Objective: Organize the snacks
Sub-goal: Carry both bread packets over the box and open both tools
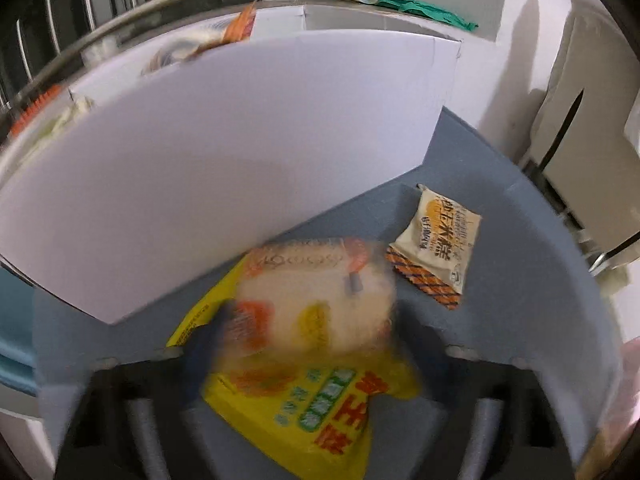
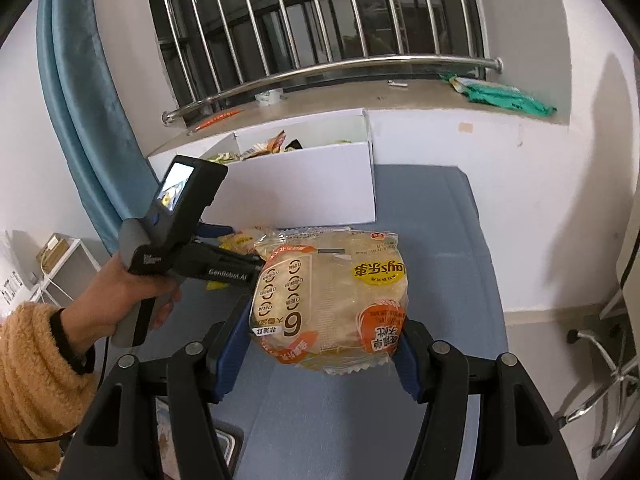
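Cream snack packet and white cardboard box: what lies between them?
Only bare grey-blue tabletop separates cream snack packet from white cardboard box; left wrist view.

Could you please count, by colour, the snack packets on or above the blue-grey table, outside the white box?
Clear with orange print: 1, the Lay's chip bag
Yellow: 1, the yellow snack packet
Cream: 1, the corn cake packet
Total: 3

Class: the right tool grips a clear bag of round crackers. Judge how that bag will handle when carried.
The cracker bag probably feels light, being puffy. Its glossy film may slip between the right tool's pads. The thin crackers inside likely crack if squeezed.
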The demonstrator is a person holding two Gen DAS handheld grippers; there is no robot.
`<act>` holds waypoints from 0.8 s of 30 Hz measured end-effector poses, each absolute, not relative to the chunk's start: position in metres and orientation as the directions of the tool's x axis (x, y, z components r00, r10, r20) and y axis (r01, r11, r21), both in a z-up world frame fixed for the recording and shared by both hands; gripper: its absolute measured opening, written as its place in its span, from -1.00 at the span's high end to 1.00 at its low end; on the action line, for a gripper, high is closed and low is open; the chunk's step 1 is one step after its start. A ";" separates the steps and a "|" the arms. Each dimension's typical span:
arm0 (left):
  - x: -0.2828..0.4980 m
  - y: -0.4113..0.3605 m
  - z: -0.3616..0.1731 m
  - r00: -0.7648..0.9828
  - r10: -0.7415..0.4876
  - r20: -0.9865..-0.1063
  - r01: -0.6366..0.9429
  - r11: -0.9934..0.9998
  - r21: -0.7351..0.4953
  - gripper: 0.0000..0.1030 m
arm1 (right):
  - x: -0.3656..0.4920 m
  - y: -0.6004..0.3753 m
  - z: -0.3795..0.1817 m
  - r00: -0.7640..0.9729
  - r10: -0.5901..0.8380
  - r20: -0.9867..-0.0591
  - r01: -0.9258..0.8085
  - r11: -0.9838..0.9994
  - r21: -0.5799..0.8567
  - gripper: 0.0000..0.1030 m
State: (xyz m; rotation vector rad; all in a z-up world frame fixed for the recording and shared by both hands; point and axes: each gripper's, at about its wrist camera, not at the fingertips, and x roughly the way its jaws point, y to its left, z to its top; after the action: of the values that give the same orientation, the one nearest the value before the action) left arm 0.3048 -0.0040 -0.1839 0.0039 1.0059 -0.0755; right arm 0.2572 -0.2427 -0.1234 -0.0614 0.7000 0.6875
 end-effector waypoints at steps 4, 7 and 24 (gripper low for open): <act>0.286 -0.003 -0.170 0.592 -0.058 -0.804 0.099 0.995 0.001 -0.48 | 0.255 -0.246 -0.127 0.552 0.566 -0.612 -0.602 0.779 0.178 -0.31; 0.264 0.003 -0.149 0.641 -0.083 -0.763 0.096 0.995 -0.028 -0.48 | 0.256 -0.243 -0.127 0.550 0.569 -0.611 -0.602 0.777 0.182 -0.32; 0.195 0.099 -0.013 0.892 -0.073 -0.447 -0.025 0.977 -0.210 -0.48 | 0.330 -0.169 -0.072 0.539 0.671 -0.508 -0.633 0.721 0.282 -0.32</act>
State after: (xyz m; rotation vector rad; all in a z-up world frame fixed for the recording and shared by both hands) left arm 0.1946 0.0992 -0.0131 -0.2137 0.4699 -0.0251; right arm 0.3297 -0.1689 -0.0715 0.0667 0.6328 0.7759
